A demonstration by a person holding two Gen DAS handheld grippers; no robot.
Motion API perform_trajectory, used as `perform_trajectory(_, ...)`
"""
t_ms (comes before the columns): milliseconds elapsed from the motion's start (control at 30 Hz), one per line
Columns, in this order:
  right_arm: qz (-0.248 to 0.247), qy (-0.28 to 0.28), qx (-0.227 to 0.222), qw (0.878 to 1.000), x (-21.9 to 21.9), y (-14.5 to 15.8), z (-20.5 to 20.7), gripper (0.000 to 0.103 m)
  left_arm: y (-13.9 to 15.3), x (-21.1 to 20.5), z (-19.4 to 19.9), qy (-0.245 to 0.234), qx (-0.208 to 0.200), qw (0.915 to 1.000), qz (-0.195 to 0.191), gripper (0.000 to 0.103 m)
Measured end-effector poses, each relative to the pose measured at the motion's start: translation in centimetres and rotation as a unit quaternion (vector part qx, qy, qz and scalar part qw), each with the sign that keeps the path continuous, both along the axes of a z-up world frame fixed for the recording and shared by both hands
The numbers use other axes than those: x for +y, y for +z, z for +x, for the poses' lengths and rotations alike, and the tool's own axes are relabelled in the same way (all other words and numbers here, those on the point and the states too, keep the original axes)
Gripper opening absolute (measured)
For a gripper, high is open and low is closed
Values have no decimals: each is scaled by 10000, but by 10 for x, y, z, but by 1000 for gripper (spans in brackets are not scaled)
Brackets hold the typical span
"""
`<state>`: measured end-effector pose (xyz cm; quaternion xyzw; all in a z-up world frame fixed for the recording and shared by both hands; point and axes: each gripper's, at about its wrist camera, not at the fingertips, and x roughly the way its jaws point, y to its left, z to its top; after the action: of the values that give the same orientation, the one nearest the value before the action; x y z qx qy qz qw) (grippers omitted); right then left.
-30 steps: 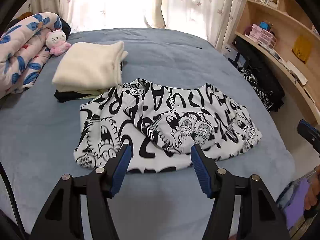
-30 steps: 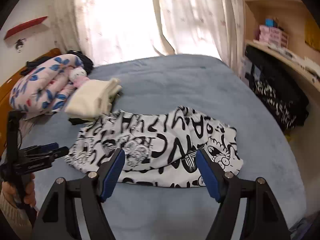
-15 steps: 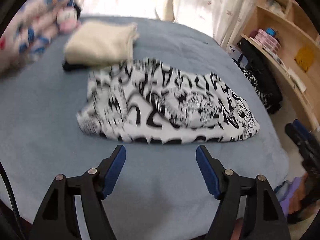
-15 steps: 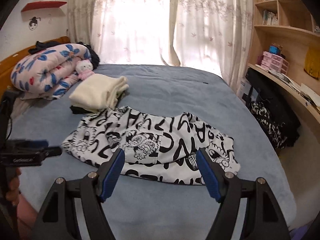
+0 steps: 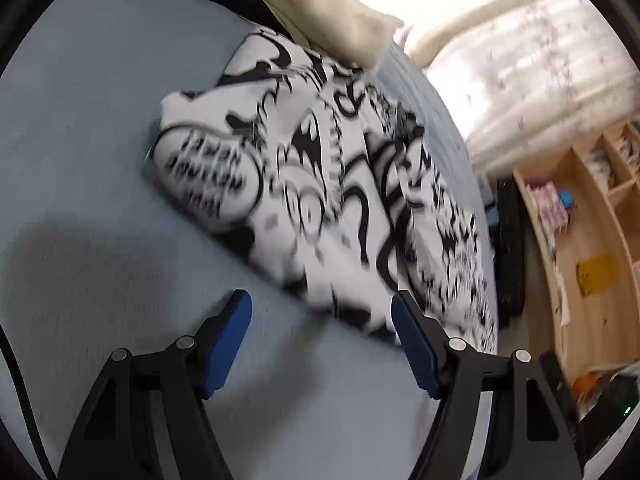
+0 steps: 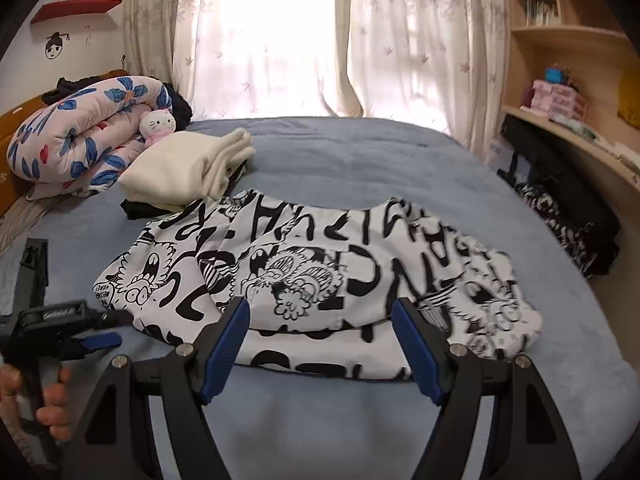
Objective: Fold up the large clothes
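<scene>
A white garment with black cartoon print lies folded into a wide strip on the blue bed. My right gripper hovers open over its near edge, and the pads do not press the cloth. In the left wrist view the same garment appears tilted and blurred. My left gripper is open just short of the garment's near left end, with only bedsheet and the garment's edge between its fingers. From the right wrist view, that left gripper shows low by the garment's left corner, held by a hand.
A folded cream cloth rests on a black garment behind the printed one. A rolled floral quilt and a plush toy sit far left. Dark clothes are heaped at the bed's right edge below wooden shelves.
The left gripper dropped toward the bed, rolled hard and opened wider, so its view now tilts. The right gripper sank closer to the garment's near edge, its jaws unchanged.
</scene>
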<state>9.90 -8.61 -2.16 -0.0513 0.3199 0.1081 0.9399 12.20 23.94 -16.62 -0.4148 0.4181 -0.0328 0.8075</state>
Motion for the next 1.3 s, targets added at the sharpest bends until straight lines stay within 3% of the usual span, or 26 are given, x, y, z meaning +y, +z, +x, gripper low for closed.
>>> perform_trajectory(400, 4, 130, 226, 9997, 8, -27, 57, 74, -16, 10, 71, 464, -88, 9989, -31, 68)
perform_trajectory(467, -70, 109, 169, 9998, 10, -27, 73, 71, -13, 17, 72, 644, -77, 9979, 5, 43)
perform_trajectory(500, -127, 98, 119, 9998, 12, -27, 81, 65, -11, 17, 72, 712, -60, 9974, 95, 36)
perform_trajectory(533, -242, 108, 87, 9996, 17, -27, 94, 49, -10, 19, 72, 739, -60, 9971, 151, 27)
perform_trajectory(567, -324, 127, 127, 9993, 21, -29, 104, 35, -6, 19, 72, 774, -91, 9967, 244, 20)
perform_trajectory(633, -449, 184, 251, 9985, 30, -38, 124, 19, 4, 12, 72, 785, -182, 9952, 548, 15)
perform_trajectory(800, -792, 388, 1035, 9907, 47, -93, 148, 17, 51, -28, 68, 623, -662, 9800, 1768, 10)
perform_trajectory(900, -930, 381, 916, 9907, 47, -113, 136, 16, 76, -52, 67, 452, -999, 9692, 2205, 9)
perform_trajectory(1000, -472, 381, 1020, 9929, 35, -112, 132, 17, 103, -84, 73, 160, -1341, 9571, 2563, 9)
perform_trajectory(1200, 471, 481, 1295, 9893, 10, -113, 132, 17, 143, -160, 94, -543, -1910, 9371, 2872, 9)
perform_trajectory(1300, 1412, 575, 1646, 9745, -21, -107, 129, 16, 152, -195, 108, -848, -2037, 9306, 2920, 9)
